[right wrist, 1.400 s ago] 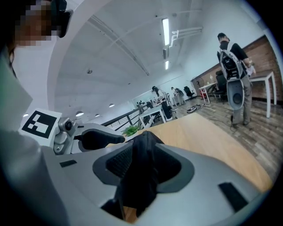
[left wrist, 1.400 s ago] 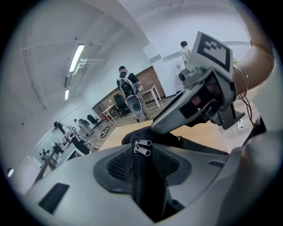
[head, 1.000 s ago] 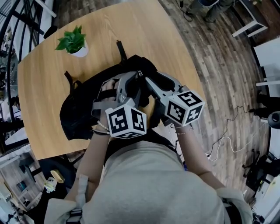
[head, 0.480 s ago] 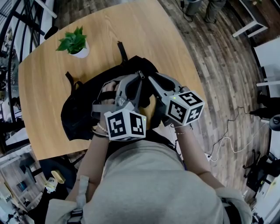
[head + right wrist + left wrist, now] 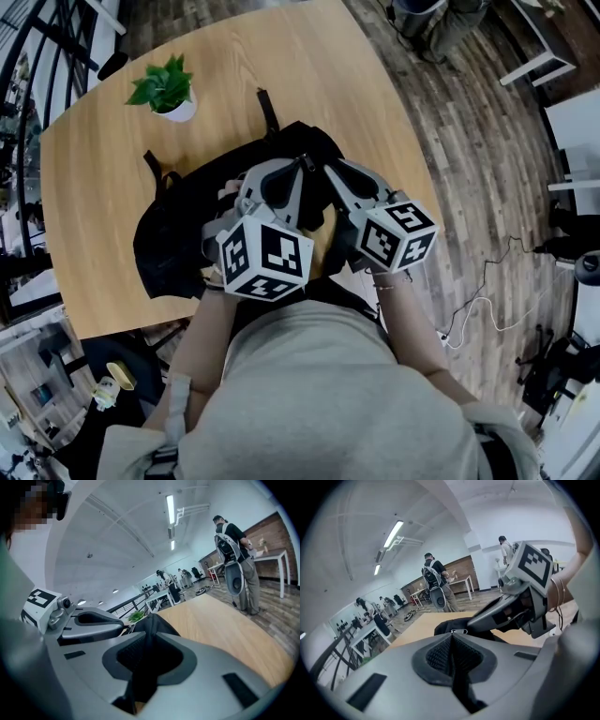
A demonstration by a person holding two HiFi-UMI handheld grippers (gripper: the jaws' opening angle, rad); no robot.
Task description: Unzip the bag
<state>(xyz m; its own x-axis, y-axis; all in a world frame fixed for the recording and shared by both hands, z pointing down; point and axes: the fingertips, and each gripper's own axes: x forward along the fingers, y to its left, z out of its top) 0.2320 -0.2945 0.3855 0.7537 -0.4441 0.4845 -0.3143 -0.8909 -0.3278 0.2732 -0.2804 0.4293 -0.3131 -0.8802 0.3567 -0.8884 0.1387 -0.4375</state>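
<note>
Across the middle of the head view, a black bag [image 5: 173, 234] is laid on the wooden bench [image 5: 103, 169], with a potted plant [image 5: 167, 90] set well apart toward the upper left. At the bag's upper right part the two claws are held close together. The left claw [image 5: 300, 167] has just been closed and is fully clenched, with a small metal zipper pull [image 5: 459, 631] seen right at its tips, though whether it is pinched cannot be told. Black bag fabric is gripped by the right claw [image 5: 328, 173], whose jaws have just been closing on it.
</note>
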